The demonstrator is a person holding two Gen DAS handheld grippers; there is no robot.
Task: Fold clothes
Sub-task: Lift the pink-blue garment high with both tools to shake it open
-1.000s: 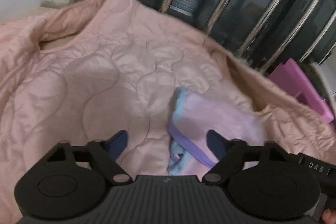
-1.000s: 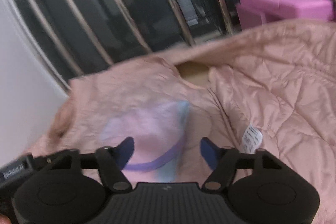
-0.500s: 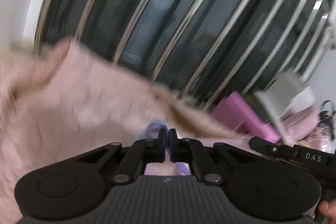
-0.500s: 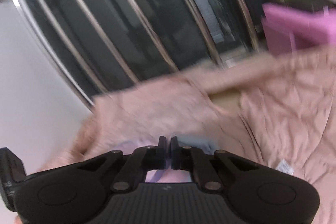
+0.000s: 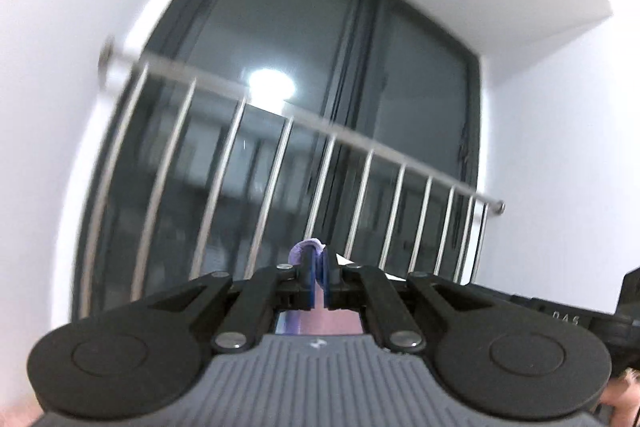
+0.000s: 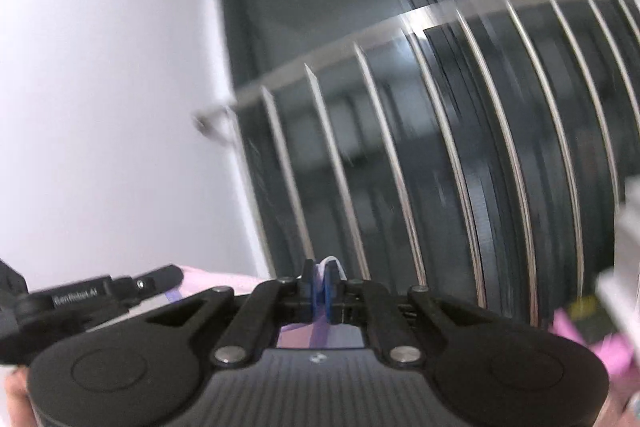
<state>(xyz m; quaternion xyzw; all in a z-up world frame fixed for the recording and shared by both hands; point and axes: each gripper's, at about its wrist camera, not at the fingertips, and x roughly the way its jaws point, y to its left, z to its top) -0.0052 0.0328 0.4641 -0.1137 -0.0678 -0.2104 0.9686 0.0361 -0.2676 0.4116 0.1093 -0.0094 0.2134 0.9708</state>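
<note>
Left gripper [image 5: 316, 277], right gripper [image 6: 319, 287] each pinch thin lilac-trimmed pink garment [image 6: 240, 283]; shallow edge bite probably slips mid-lift.

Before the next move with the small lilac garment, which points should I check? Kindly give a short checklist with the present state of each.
1. Left gripper shut on the small lilac garment with purple trim: ok.
2. Right gripper shut on the garment's edge: ok.
3. Garment spans flat between the grippers: cannot tell, mostly hidden.
4. Landing surface below in view: not ok, both cameras face the steel window railing.
5. Railing is apart from the grippers: ok.
</note>
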